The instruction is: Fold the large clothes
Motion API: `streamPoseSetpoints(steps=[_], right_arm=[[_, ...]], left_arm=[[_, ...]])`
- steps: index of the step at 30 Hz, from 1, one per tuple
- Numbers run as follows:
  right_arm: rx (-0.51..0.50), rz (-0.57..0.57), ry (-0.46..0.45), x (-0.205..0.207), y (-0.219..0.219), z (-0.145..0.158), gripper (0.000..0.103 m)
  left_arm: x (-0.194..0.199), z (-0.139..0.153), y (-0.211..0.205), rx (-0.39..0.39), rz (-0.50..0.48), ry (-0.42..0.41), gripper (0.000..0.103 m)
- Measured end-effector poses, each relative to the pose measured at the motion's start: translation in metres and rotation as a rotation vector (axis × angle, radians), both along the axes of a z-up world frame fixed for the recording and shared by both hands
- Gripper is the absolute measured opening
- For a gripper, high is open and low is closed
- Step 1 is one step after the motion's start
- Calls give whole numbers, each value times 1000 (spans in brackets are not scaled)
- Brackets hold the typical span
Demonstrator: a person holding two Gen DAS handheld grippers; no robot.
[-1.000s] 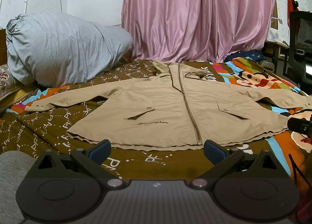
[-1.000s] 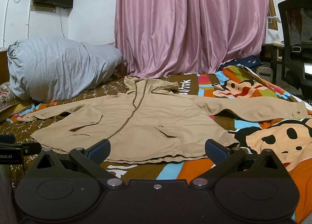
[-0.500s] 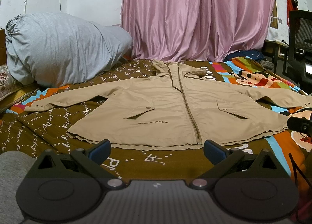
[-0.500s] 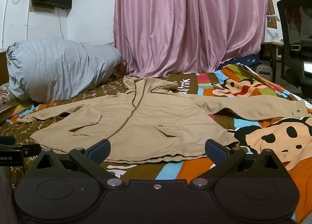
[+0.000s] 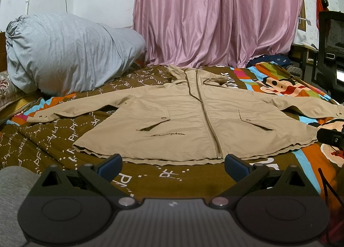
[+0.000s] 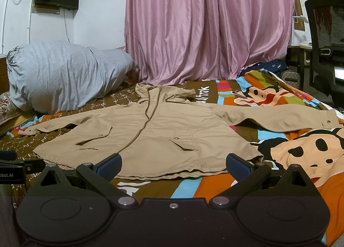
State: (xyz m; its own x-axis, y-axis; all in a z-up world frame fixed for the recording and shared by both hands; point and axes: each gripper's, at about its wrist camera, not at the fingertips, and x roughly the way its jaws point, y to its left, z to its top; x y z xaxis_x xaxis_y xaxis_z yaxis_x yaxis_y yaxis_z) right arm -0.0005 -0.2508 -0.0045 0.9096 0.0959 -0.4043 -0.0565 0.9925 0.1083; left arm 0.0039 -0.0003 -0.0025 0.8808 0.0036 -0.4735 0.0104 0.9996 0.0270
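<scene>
Evidently the tan jacket point(image 5: 193, 118) lies spread flat, front up and zipped, on the bed point(image 5: 150, 182); it looks soft, light and limp, best pinched at a sleeve cuff or hem corner. Left gripper point(image 5: 172, 164) and right gripper point(image 6: 173, 164) hover before the hem, jaws wide, holding nothing.

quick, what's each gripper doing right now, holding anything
Left gripper: open, holding nothing, just short of the tan jacket hem.
Right gripper: open, holding nothing, at the jacket's hem.
</scene>
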Motion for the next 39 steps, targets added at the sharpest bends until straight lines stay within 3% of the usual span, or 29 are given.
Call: streamPoseSetpoints(steps=[9, 17, 21, 32, 39], right_arm=[[2, 0, 2, -3, -8, 2, 103], [-3, -5, 19, 0, -10, -17, 103], [-10, -11, 32, -1, -3, -8, 103], [-161, -184, 276, 29, -5, -22, 102], [-157, -175, 272, 58, -31, -14, 102]], left_arm=[[0, 0, 0, 1, -1, 3, 103], [0, -1, -1, 0, 2, 13, 103], [-1, -4, 0, -2, 13, 31, 103], [27, -9, 5, -43, 17, 137, 103], [80, -2, -5, -22, 12, 149, 103]])
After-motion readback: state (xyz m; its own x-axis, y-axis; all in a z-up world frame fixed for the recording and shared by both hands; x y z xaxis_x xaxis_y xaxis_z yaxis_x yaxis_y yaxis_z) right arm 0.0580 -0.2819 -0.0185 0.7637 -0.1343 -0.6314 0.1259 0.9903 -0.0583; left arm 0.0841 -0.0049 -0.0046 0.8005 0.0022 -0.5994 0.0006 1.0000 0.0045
